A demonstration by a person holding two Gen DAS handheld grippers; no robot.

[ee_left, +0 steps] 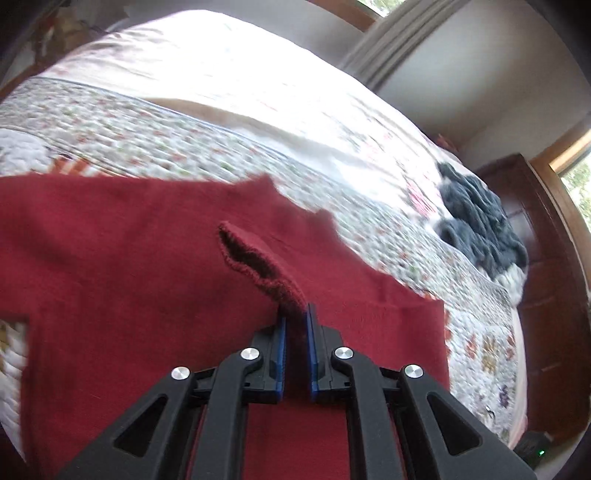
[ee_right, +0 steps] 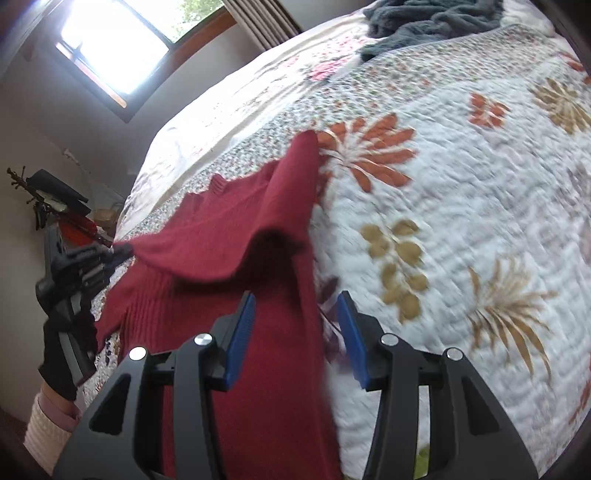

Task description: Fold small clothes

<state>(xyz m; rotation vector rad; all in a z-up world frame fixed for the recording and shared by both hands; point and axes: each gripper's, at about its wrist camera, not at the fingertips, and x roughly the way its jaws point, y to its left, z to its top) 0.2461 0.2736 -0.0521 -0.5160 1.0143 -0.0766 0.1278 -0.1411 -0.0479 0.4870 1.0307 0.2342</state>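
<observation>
A dark red knit sweater (ee_left: 129,258) lies spread on the floral quilt (ee_left: 147,133). My left gripper (ee_left: 294,317) is shut on a raised ribbed edge of the sweater (ee_left: 258,266), lifting it off the rest. In the right wrist view the same sweater (ee_right: 229,221) shows a lifted flap, and the left gripper (ee_right: 122,251) pinches its corner at far left, held by a gloved hand (ee_right: 70,332). My right gripper (ee_right: 297,314) is open above the sweater's right edge, nothing between its blue pads (ee_right: 242,328).
A grey-blue fuzzy garment (ee_left: 480,221) lies heaped on the far side of the bed (ee_right: 424,18). A dark wooden dresser (ee_left: 546,280) stands beside the bed. A window (ee_right: 114,44), curtains and a cluttered side table (ee_right: 62,206) are at the left.
</observation>
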